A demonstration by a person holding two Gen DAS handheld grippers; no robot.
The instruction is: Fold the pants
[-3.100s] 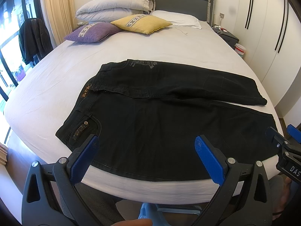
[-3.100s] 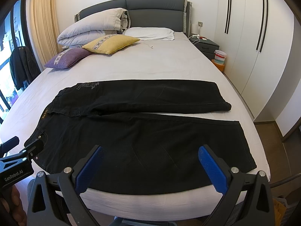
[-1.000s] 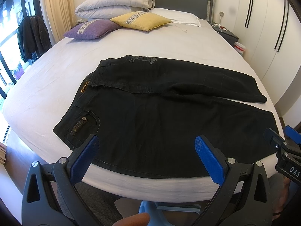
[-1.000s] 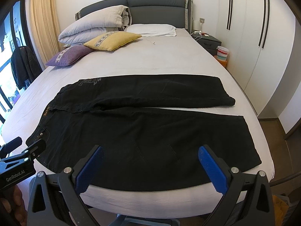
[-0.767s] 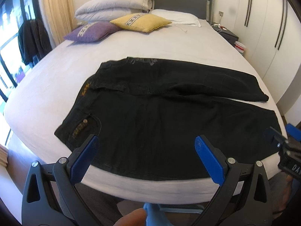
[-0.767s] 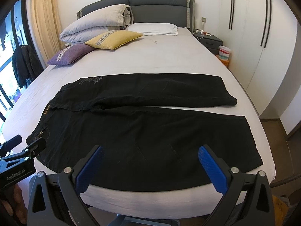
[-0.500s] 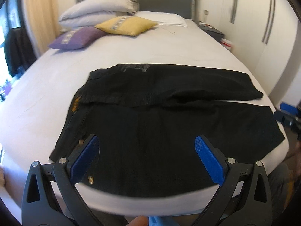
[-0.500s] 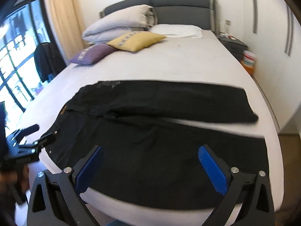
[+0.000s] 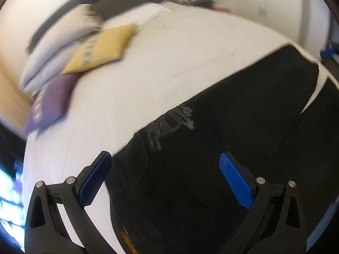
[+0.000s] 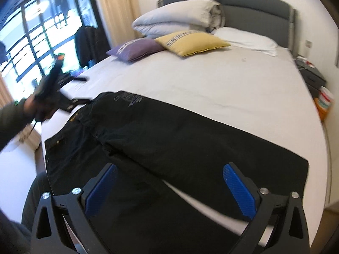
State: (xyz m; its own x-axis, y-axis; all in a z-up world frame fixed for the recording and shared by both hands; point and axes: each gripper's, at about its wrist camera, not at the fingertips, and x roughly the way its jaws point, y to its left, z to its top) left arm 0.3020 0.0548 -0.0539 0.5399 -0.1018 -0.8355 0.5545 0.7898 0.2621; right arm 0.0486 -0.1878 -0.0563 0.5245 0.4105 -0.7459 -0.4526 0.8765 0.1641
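Note:
Black pants [image 10: 169,139] lie flat across the white bed [image 10: 222,84], waistband at the left, both legs stretching right. In the left wrist view the pants [image 9: 233,148] fill the lower right, with a grey print near the far waist corner. My left gripper [image 9: 165,180] is open and empty, close above that waist corner. It also shows in the right wrist view [image 10: 63,101], held at the pants' far left corner. My right gripper [image 10: 169,186] is open and empty above the legs near the bed's front edge.
A yellow cushion [image 10: 190,42], a purple cushion [image 10: 135,48] and stacked white pillows [image 10: 180,14] lie at the headboard. A nightstand [image 10: 311,76] and a bin stand right of the bed. A dark jacket hangs by the window at the left.
My left gripper has swung quickly from the bed's front edge to the far waist corner of the pants. My right gripper has moved closer over the legs and turned left. Both stay open.

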